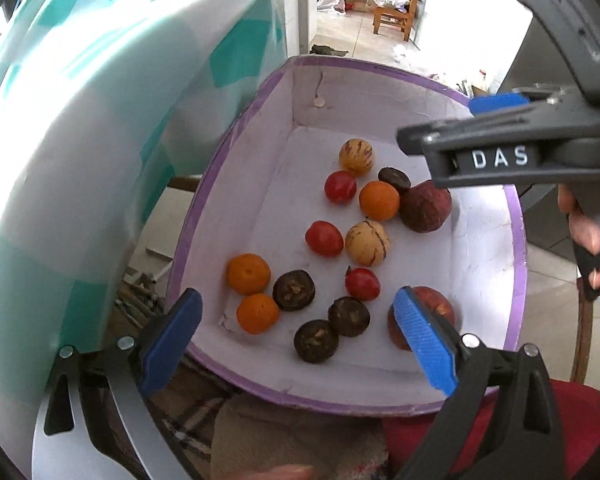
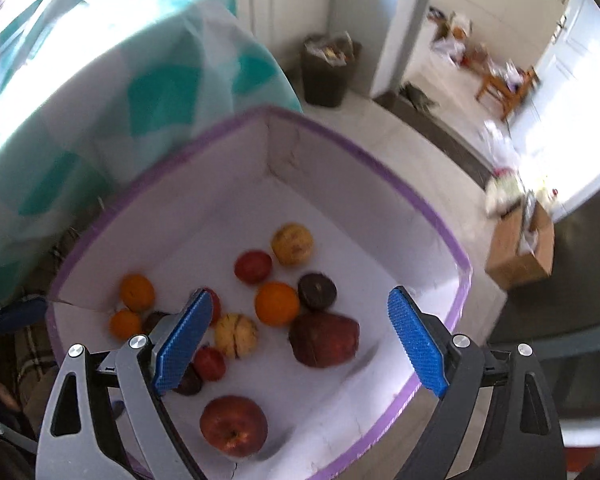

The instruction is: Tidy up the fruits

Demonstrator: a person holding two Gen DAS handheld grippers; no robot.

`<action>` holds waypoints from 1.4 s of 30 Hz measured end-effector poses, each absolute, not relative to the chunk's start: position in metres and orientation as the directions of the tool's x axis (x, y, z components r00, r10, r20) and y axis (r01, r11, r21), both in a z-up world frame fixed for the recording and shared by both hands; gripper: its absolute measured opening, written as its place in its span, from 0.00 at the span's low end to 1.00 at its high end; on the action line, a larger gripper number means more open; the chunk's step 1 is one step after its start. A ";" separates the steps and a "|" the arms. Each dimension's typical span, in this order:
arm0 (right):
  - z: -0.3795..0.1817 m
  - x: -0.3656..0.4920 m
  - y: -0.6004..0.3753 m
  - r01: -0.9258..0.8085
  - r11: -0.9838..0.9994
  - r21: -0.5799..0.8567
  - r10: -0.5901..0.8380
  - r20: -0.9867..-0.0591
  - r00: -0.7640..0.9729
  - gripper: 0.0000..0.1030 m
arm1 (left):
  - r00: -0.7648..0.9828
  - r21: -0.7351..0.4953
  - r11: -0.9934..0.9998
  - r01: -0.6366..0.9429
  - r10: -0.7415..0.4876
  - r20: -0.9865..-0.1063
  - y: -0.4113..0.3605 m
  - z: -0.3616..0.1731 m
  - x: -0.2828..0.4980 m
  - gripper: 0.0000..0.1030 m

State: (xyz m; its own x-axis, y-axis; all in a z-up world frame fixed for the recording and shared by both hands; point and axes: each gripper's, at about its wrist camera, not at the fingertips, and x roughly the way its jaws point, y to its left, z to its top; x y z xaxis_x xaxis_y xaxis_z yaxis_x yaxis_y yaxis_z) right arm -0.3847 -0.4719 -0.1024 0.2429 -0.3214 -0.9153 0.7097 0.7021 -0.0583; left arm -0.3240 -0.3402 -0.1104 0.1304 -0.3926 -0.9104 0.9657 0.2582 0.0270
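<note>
A white box with a purple rim (image 1: 204, 184) (image 2: 440, 216) holds several loose fruits: oranges (image 1: 248, 274) (image 2: 277, 303), red tomatoes (image 1: 324, 238) (image 2: 253, 266), striped yellow melons (image 1: 367, 243) (image 2: 292, 243), dark round fruits (image 1: 294, 291) (image 2: 317, 291), a dark red fruit (image 1: 425, 206) (image 2: 324, 339) and a red apple (image 1: 440, 306) (image 2: 234, 425). My left gripper (image 1: 296, 340) is open and empty over the box's near edge. My right gripper (image 2: 300, 344) is open and empty above the fruits; it also shows in the left wrist view (image 1: 472, 136) at the box's right side.
A table with a teal and white checked cloth (image 1: 100, 120) (image 2: 100, 80) stands left of the box. A dark bin (image 2: 328, 72), a cardboard box (image 2: 520, 252) and a wooden chair (image 1: 394, 14) stand on the tiled floor beyond.
</note>
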 end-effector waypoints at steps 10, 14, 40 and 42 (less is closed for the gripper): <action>-0.104 -0.375 -0.465 0.698 0.712 -0.079 -0.319 -0.922 0.220 0.84 | 0.130 0.022 0.275 0.961 -0.383 -0.915 -0.333 -0.113 -0.320 0.94; -0.107 -0.372 -0.465 0.690 0.720 -0.067 -0.304 -0.926 0.226 0.84 | 0.129 0.024 0.274 0.961 -0.372 -0.919 -0.333 -0.116 -0.319 0.94; -0.125 -0.369 -0.461 0.686 0.728 -0.021 -0.243 -0.943 0.229 0.84 | 0.128 0.032 0.268 0.963 -0.349 -0.928 -0.335 -0.122 -0.318 0.94; -0.127 -0.369 -0.461 0.686 0.727 -0.019 -0.239 -0.944 0.227 0.84 | 0.129 0.033 0.270 0.962 -0.346 -0.929 -0.335 -0.124 -0.317 0.94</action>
